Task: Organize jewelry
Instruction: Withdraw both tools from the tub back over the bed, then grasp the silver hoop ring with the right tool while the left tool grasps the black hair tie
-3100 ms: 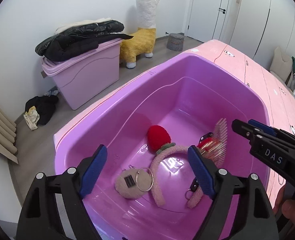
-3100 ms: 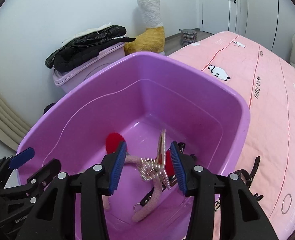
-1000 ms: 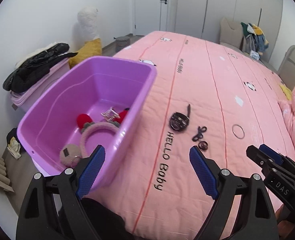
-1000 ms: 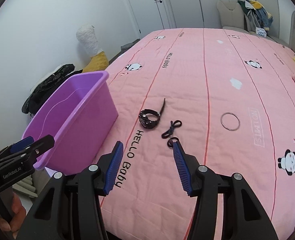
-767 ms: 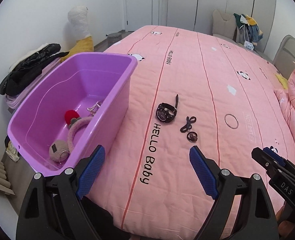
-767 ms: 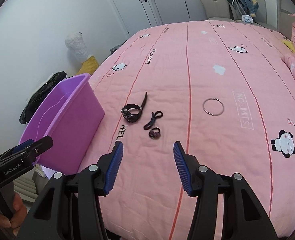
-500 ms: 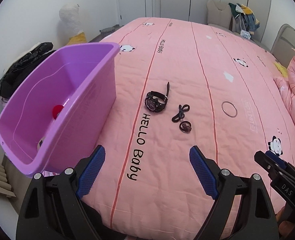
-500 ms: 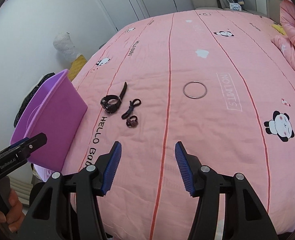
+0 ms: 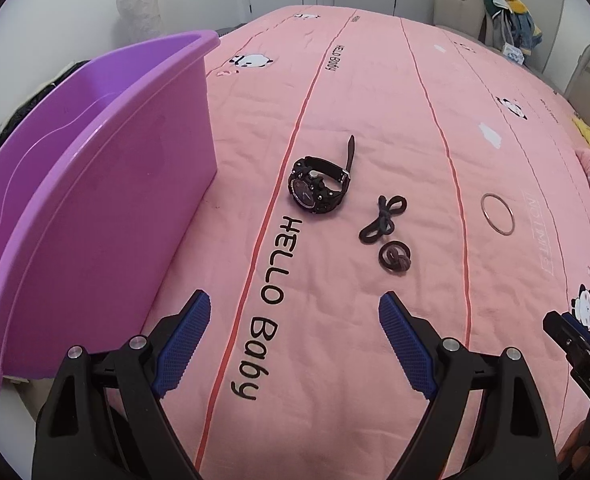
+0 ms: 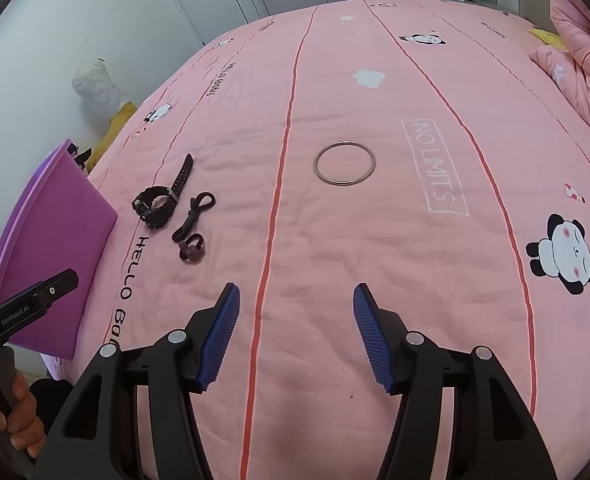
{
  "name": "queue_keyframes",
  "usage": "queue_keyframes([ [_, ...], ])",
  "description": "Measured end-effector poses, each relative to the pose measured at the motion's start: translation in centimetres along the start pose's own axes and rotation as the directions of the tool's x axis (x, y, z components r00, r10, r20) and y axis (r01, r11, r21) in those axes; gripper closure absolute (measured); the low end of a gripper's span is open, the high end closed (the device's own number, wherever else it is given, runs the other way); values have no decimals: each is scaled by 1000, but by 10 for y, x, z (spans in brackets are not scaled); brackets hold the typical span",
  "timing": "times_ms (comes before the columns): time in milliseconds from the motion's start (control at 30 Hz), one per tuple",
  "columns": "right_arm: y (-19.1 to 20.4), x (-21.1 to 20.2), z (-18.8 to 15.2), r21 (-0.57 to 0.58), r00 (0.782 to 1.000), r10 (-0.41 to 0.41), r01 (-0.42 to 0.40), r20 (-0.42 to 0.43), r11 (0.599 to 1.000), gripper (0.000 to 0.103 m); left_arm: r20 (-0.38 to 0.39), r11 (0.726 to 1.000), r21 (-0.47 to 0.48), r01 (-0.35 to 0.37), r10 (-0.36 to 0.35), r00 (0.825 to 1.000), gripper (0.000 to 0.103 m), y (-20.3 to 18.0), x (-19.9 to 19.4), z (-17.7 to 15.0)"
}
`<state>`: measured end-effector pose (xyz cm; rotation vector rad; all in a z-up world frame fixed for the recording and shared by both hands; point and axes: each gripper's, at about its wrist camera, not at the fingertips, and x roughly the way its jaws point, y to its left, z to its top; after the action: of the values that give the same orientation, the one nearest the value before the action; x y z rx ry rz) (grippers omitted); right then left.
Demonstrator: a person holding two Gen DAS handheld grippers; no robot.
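Honestly, both the left gripper [image 9: 291, 344] and right gripper [image 10: 295, 332] hang wide open, empty. I'd grab the wristwatch [image 9: 319, 184] by its case, probably rubbery, then drop it into the purple bin [image 9: 95, 184].

**Two hand-held claws, both spread wide**

The left claw [image 9: 294, 312] hangs with its blue-padded fingers [image 9: 181, 344] far apart, gripping nothing. The right claw [image 10: 295, 306] is likewise parted and unloaded. A bare hand [image 10: 13, 420] grips the left claw's handle.
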<state>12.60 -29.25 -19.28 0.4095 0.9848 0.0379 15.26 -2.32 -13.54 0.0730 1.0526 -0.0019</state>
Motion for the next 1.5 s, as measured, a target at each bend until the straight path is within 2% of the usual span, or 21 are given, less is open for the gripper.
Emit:
queue_keyframes([
  [167, -8, 27, 13, 9, 1000, -15, 15, -21, 1000, 46, -9, 1000, 20, -6, 6, 1000, 18, -6, 31, 12],
  [400, -14, 60, 32, 14, 999, -23, 23, -31, 1000, 46, -43, 999, 30, 38, -37, 998, 18, -22, 70, 19],
  [667, -20, 93, 61, 13, 999, -41, 41, -27, 999, 46, -25, 997, 54, 61, -59, 998, 18, -52, 103, 32],
  [867, -29, 113, 77, 11, 998, -59, 59, -28, 998, 46, -40, 996, 61, 60, -57, 998, 18, -61, 121, 33],
  [1333, -31, 135, 90, -54, 994, -109, 109, -9, 993, 42, -61, 998, 55, 36, -32, 998, 18, -77, 149, 40],
  [1500, -31, 146, 99, -69, 992, -128, 127, -16, 990, 36, -49, 998, 53, 24, -21, 999, 18, -82, 154, 43],
])
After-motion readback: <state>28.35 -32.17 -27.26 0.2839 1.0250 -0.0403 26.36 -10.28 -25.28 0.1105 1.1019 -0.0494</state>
